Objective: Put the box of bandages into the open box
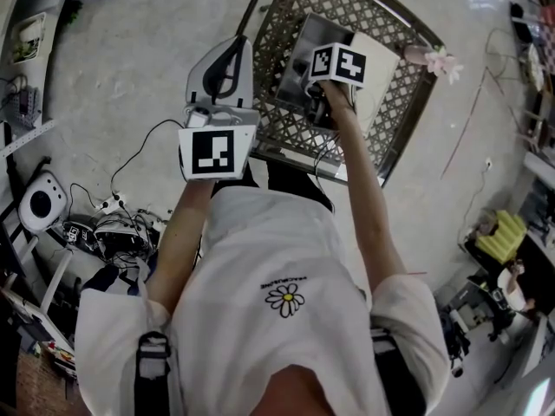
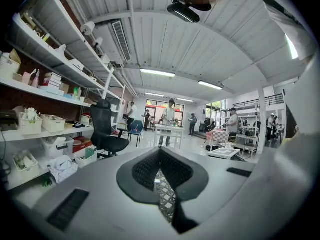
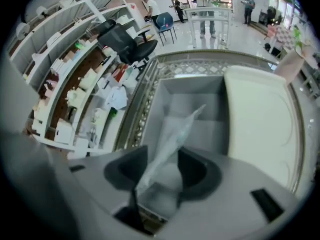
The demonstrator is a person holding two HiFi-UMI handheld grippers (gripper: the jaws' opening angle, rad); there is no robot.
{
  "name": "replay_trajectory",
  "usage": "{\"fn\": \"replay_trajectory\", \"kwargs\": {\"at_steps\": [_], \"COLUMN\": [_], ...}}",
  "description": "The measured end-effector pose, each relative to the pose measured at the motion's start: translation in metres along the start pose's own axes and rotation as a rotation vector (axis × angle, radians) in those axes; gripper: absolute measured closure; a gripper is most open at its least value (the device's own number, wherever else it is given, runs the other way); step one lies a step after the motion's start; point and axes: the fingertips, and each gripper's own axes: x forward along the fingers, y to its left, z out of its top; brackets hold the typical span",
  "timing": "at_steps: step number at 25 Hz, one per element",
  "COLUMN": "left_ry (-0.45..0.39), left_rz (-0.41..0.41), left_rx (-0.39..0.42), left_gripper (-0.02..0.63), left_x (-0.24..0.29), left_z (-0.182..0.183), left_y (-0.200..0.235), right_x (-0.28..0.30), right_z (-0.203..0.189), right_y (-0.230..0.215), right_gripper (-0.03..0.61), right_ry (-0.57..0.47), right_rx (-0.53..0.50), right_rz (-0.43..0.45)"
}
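The open grey box (image 3: pixel 195 104) lies on a metal lattice table (image 1: pixel 286 16), its white lid (image 3: pixel 260 129) folded out to the right. My right gripper (image 3: pixel 165 160) hangs just above the box with its jaws open. Between them is a thin, pale, blurred bandage pack (image 3: pixel 172 139), edge-on, with its far end over the box's inside; the pads do not press on it. In the head view the marker cube hides that gripper's jaws over the box (image 1: pixel 299 68). My left gripper (image 2: pixel 160 151) is held off the table's left edge, shut on nothing, pointing out into the room.
A pink flower (image 1: pixel 438 59) sits at the table's far right rim. Cables and small devices (image 1: pixel 113 224) lie on the floor to the left. Shelves (image 2: pixel 45 84) and an office chair (image 2: pixel 107 129) stand along the left wall, with people farther back.
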Motion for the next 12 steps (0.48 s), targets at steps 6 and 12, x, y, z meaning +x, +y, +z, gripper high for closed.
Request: {"fn": "replay_trajectory", "kwargs": {"at_steps": [6, 12], "left_ry": [-0.007, 0.002], "left_rz": [-0.008, -0.012], "left_rx": [-0.007, -0.016], "left_gripper": [0.594, 0.594], "left_x": [0.001, 0.002], "left_z": [0.001, -0.001], "left_y": [-0.002, -0.007], "right_x": [-0.013, -0.035], "right_z": [0.007, 0.016], "right_y": [0.004, 0.000], "right_gripper": [0.367, 0.367], "right_ry": [-0.031, -0.085], "right_rx": [-0.012, -0.068], "right_rz": [0.003, -0.033]}}
